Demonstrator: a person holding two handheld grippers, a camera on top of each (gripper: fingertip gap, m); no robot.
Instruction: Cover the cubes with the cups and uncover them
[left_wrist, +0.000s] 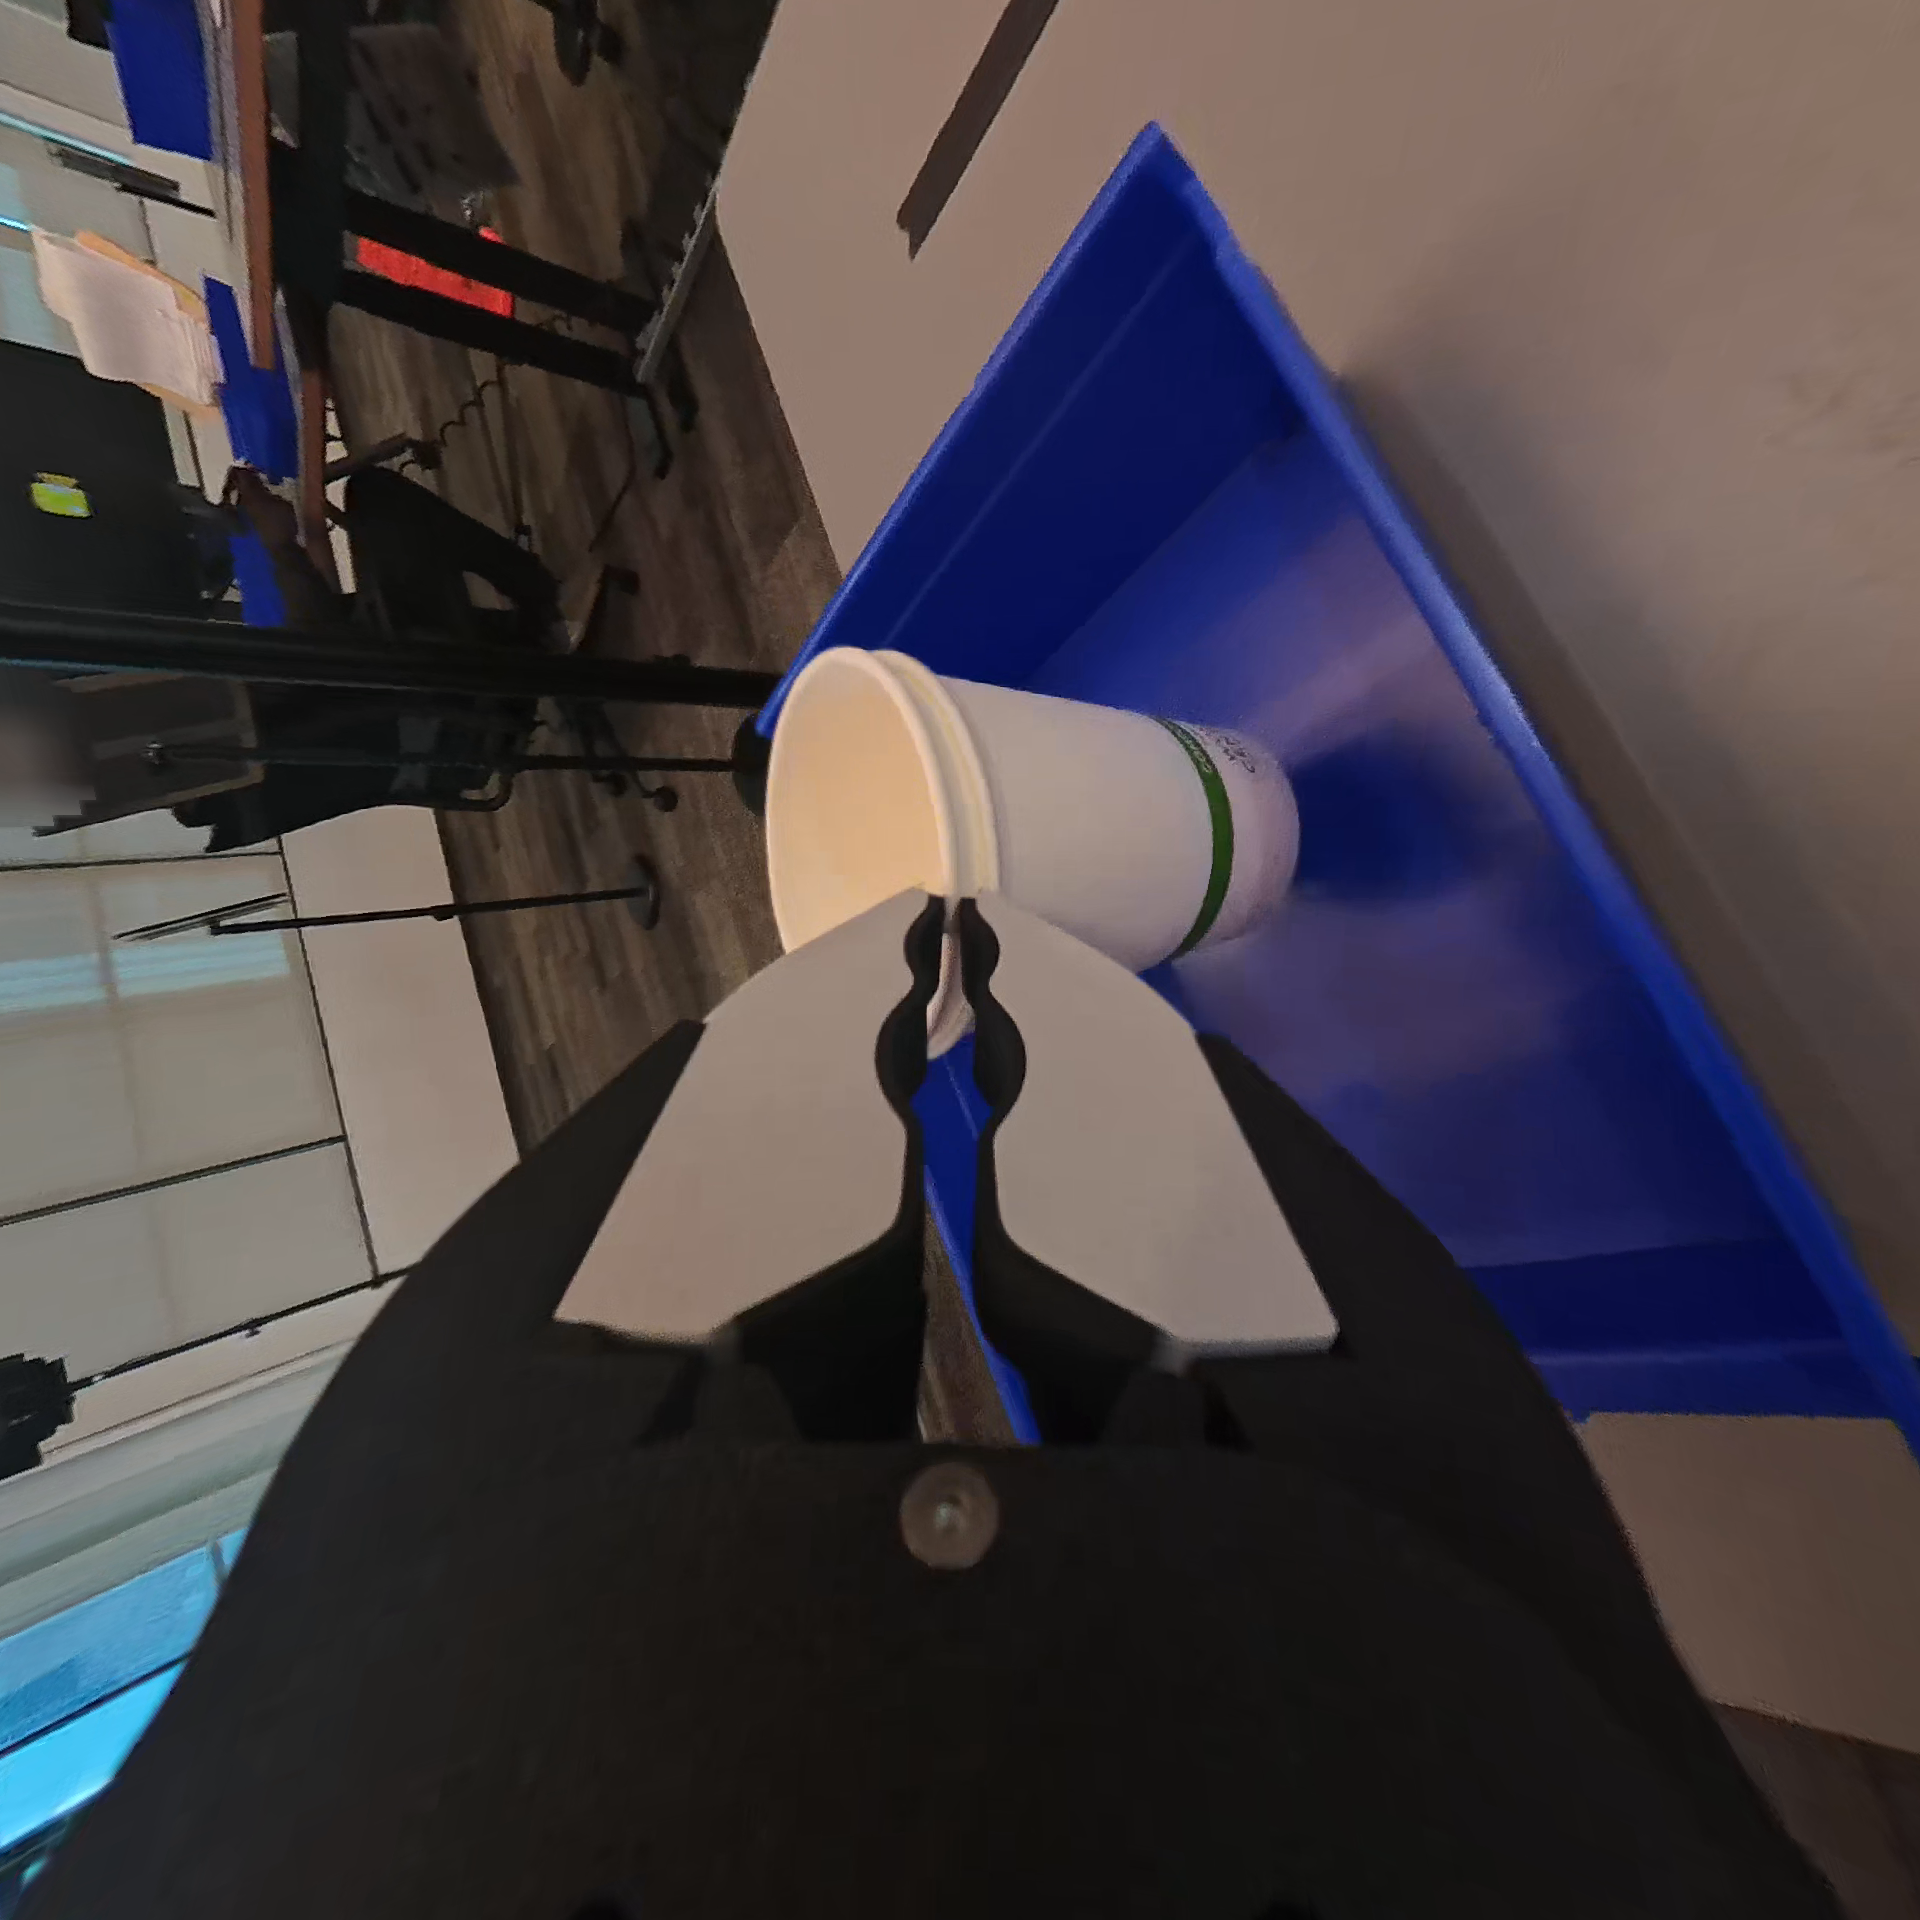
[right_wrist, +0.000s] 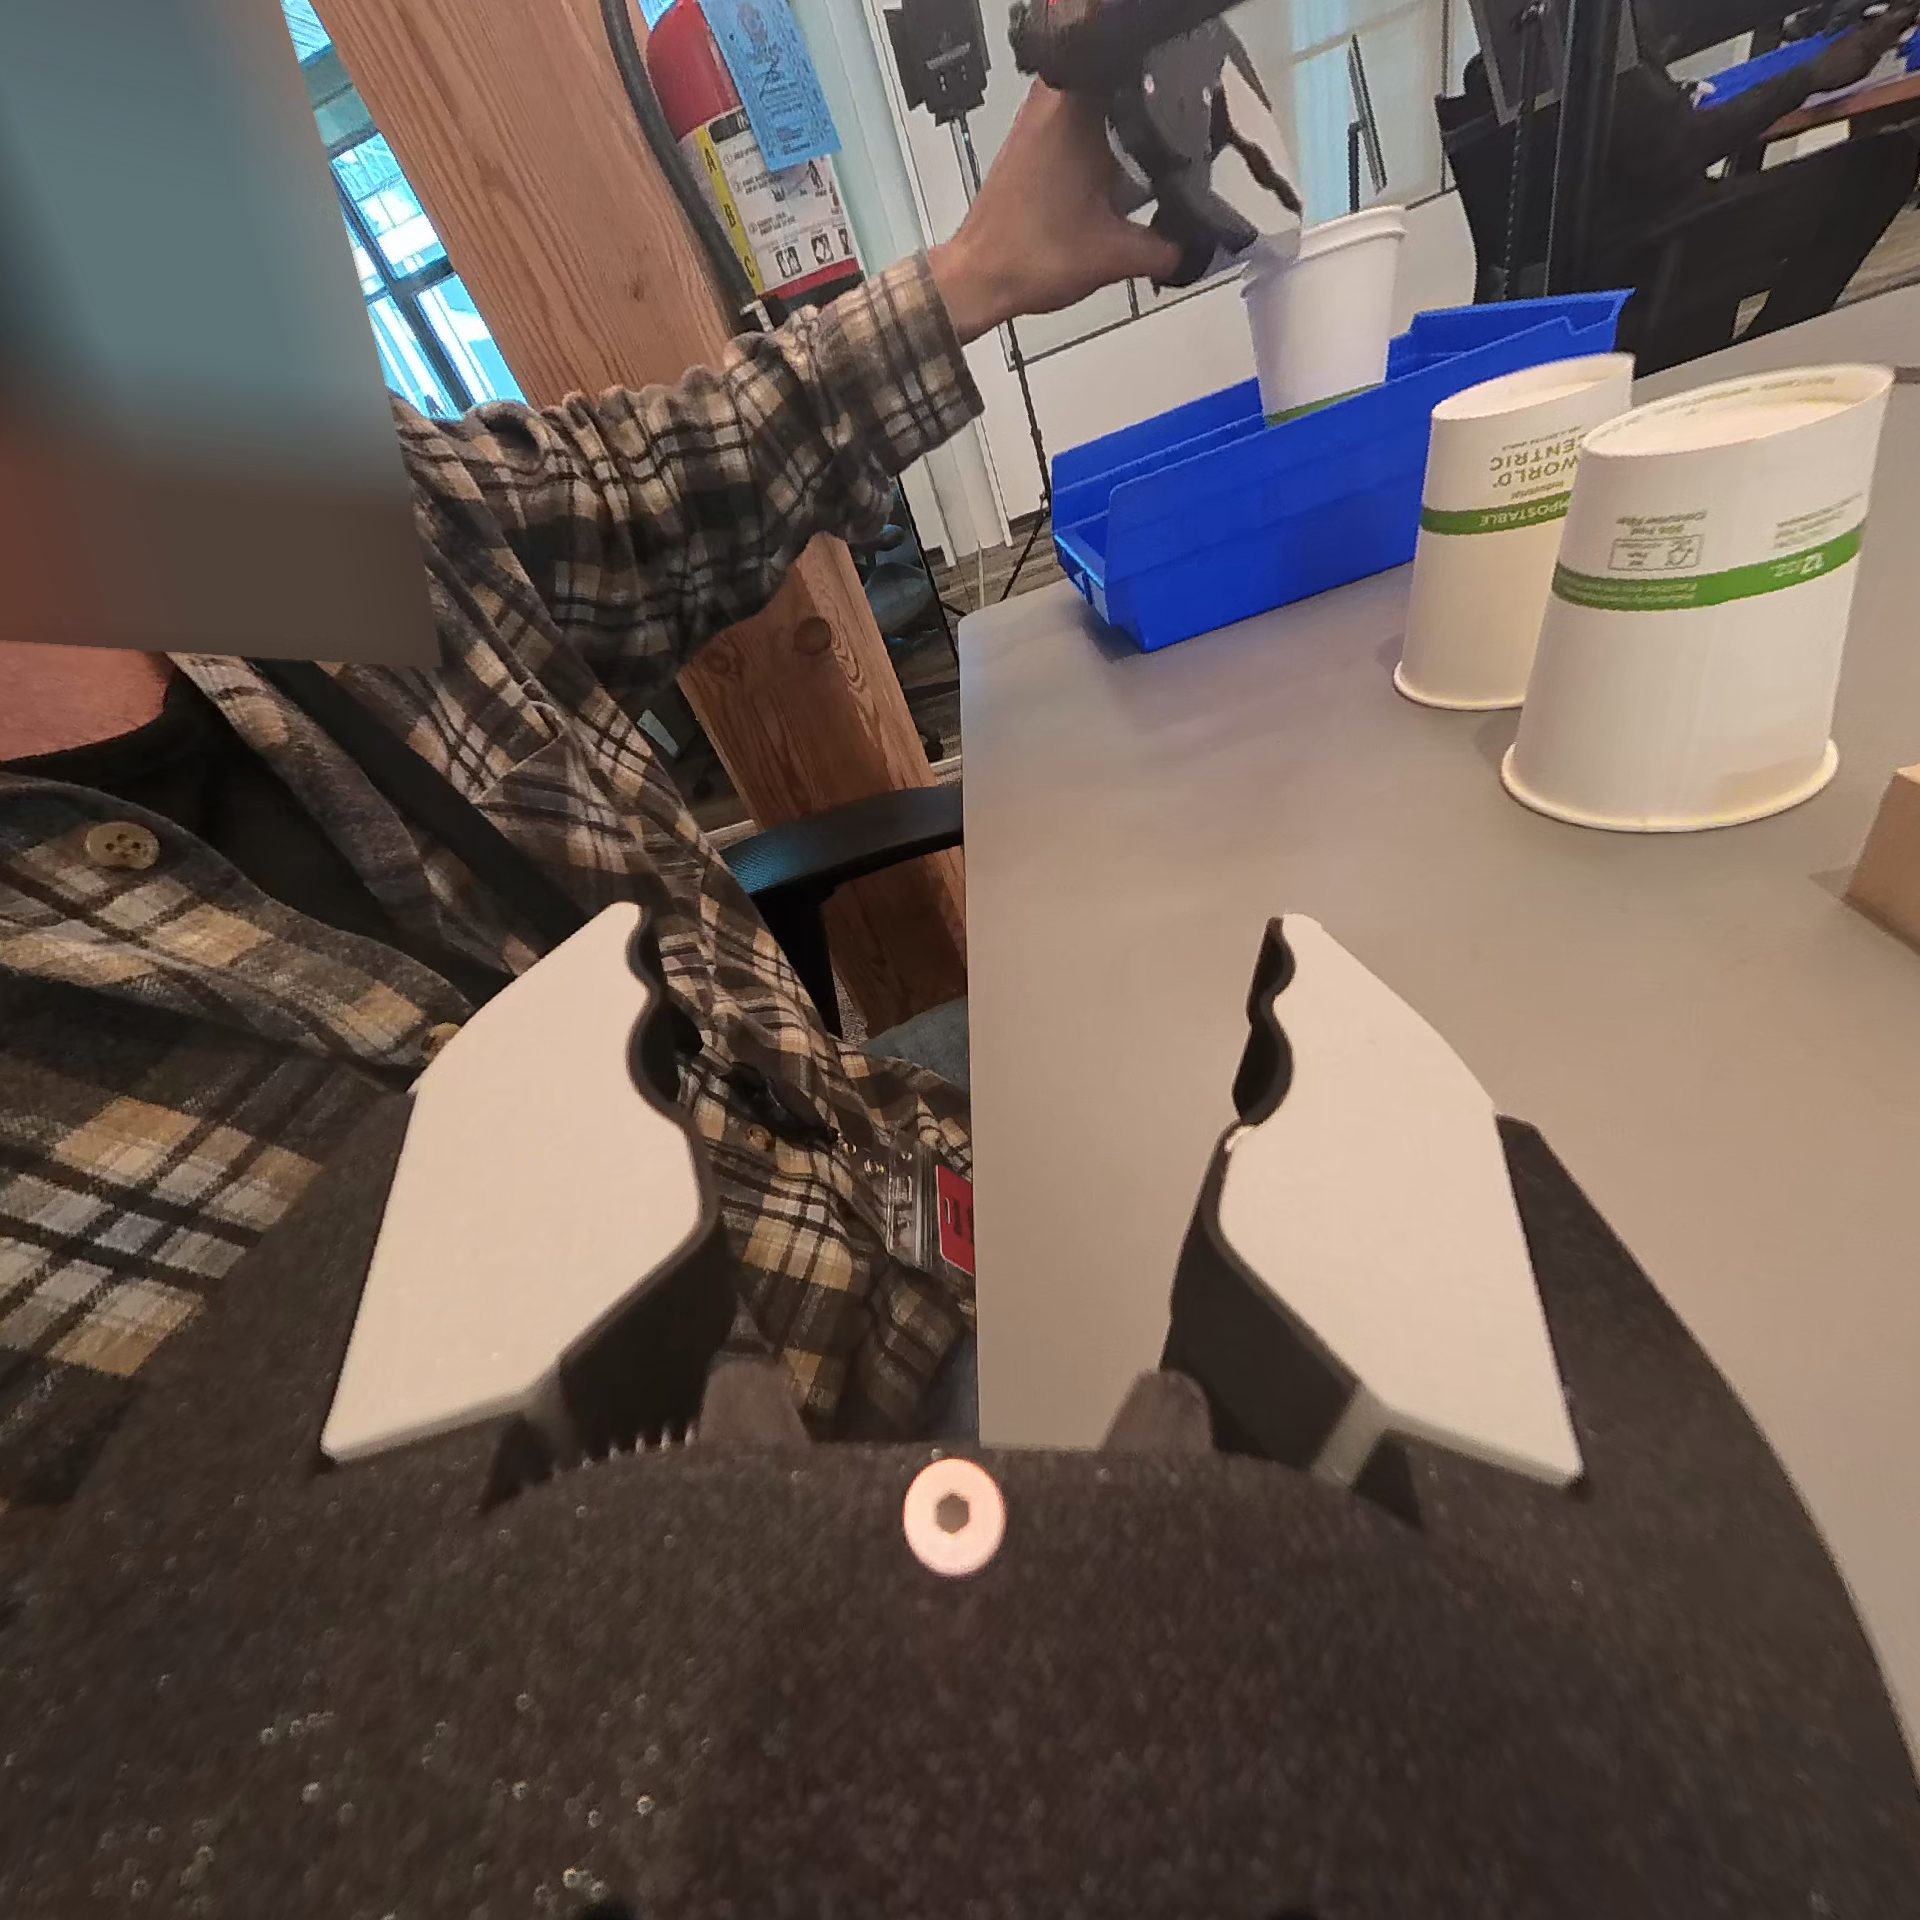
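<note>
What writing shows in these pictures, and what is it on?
I don't quote writing; these things bear it.
Near upturned cup and far upturned cup: green bands, inverted print.
Lifted cup: green band, blurred.
Fire extinguisher, blue tag: too small.
Shirt badge: partly hidden.

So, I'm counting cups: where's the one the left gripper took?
The held cup hangs upright by its rim in the left gripper, over the blue bin, beyond two upside-down cups on the table.

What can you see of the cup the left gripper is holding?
White paper cup with a green band near its base; stacked rims suggest nested cups. The left gripper is shut on its rim wall. It is mouth-up, base lowered into the blue bin; whether it touches the bin floor is unclear.
</note>
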